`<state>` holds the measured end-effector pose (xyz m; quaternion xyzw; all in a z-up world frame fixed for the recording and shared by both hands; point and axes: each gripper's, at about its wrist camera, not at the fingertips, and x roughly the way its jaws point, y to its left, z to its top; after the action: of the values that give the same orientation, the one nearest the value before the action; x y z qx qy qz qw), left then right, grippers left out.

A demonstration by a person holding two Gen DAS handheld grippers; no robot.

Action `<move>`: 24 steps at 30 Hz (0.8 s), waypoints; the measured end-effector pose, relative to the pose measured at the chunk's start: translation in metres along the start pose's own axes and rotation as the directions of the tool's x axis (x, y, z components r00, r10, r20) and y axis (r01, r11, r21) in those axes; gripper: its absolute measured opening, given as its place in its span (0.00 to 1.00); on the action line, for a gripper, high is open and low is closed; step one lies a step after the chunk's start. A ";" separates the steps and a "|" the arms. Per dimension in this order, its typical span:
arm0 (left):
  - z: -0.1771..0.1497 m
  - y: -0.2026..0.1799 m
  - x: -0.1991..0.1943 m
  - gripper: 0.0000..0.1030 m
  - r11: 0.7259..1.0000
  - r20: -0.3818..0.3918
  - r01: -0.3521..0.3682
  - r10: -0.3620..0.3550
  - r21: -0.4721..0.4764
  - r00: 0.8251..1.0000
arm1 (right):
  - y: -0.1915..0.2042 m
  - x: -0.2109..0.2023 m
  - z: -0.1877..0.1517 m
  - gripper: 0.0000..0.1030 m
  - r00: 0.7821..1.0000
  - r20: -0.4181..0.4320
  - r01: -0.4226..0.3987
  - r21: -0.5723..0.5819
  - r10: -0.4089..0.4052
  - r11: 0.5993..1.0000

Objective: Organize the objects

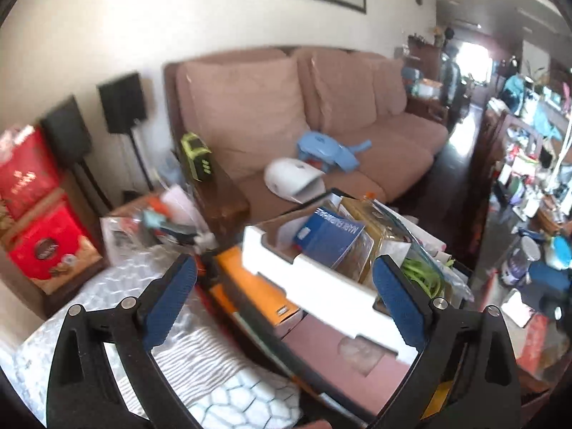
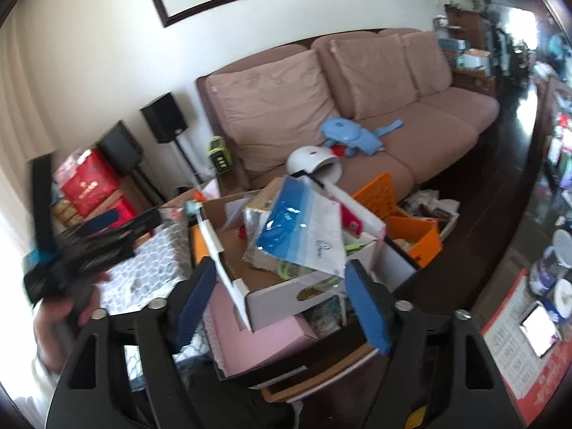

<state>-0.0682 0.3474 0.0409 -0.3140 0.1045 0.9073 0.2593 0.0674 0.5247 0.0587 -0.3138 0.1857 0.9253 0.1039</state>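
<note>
A white cardboard box [image 1: 304, 279] sits on stacked boxes and holds a blue book [image 1: 329, 236], a gold packet [image 1: 375, 228] and a bag of green beans [image 1: 422, 275]. My left gripper [image 1: 286, 286] is open wide in front of this box, with nothing pressed between its blue pads. In the right wrist view the same white box [image 2: 271, 300] has a blue and white zip bag [image 2: 300, 225] lying on top. My right gripper [image 2: 280, 296] is open just short of the box front, not touching it. A person's hand [image 2: 60, 314] holds the blurred left tool at the left edge.
An orange box [image 1: 254, 286] and a pink box [image 2: 257, 339] lie under the white one, beside a hexagon-patterned cloth [image 2: 157, 261]. An orange crate [image 2: 404, 221] stands to the right. Behind is a pink sofa [image 2: 357, 107] with a white dome [image 2: 314, 161] and a blue toy [image 2: 343, 132]. Red boxes [image 1: 32, 214] stand left.
</note>
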 end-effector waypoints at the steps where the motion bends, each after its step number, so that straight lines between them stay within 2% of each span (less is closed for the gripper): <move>1: -0.003 0.001 -0.007 0.99 1.000 0.004 -0.004 0.004 -0.003 1.000 | 0.001 -0.002 0.000 0.81 1.000 0.002 0.026 -0.002 -0.026 1.000; 4: -0.012 0.004 -0.026 1.00 1.000 0.010 0.002 -0.002 -0.020 1.000 | 0.011 -0.006 -0.001 0.86 0.989 -0.019 0.148 -0.030 -0.148 0.989; 6: -0.014 0.008 -0.034 1.00 1.000 0.016 -0.010 0.010 -0.021 1.000 | 0.020 -0.009 -0.001 0.86 0.967 -0.025 0.252 -0.066 -0.254 0.965; 8: -0.015 0.008 -0.045 1.00 0.999 0.026 -0.042 0.042 -0.009 0.999 | 0.026 -0.013 -0.003 0.88 0.951 -0.016 0.306 -0.076 -0.308 0.949; 13: -0.019 0.017 -0.063 1.00 0.998 0.036 -0.063 0.063 0.002 0.997 | 0.039 -0.027 -0.005 0.95 0.946 0.005 0.324 -0.080 -0.325 0.943; 24: -0.026 0.026 -0.085 1.00 0.998 0.047 -0.070 0.069 0.009 0.996 | 0.058 -0.035 -0.013 0.95 0.940 0.007 0.341 -0.092 -0.342 0.935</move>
<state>-0.0121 0.2820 0.0746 -0.2873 0.1140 0.9224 0.2317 0.0839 0.4638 0.0874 -0.3500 0.0863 0.8993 0.2476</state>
